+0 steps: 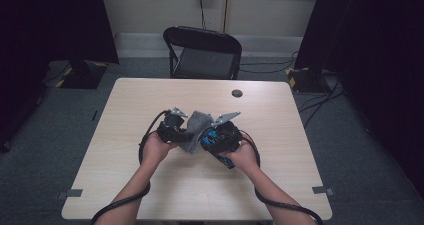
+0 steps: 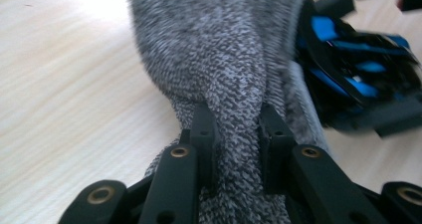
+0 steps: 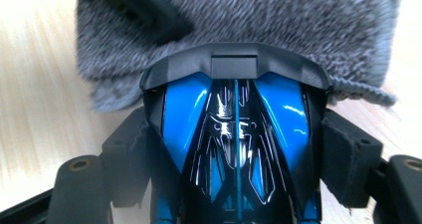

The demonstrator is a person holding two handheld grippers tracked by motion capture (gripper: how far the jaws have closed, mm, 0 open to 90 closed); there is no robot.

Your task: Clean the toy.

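Note:
A grey fuzzy cloth (image 1: 196,129) hangs bunched between both grippers above the middle of the wooden table (image 1: 140,100). My left gripper (image 2: 234,134) is shut on a fold of the grey cloth (image 2: 224,59). My right gripper (image 3: 239,149) is shut on a glossy blue and black toy car (image 3: 234,134), whose black end presses against the grey cloth (image 3: 278,20). In the high view the left gripper (image 1: 179,130) and right gripper (image 1: 207,137) sit close together, with the toy car (image 1: 216,139) in the right one. The toy car (image 2: 353,64) also lies just right of the cloth in the left gripper view.
A small dark round disc (image 1: 237,93) lies on the table's far side. A black folding chair (image 1: 202,52) stands beyond the far edge. Dark curtains and cables flank the table. Cables trail from both grippers past the near edge.

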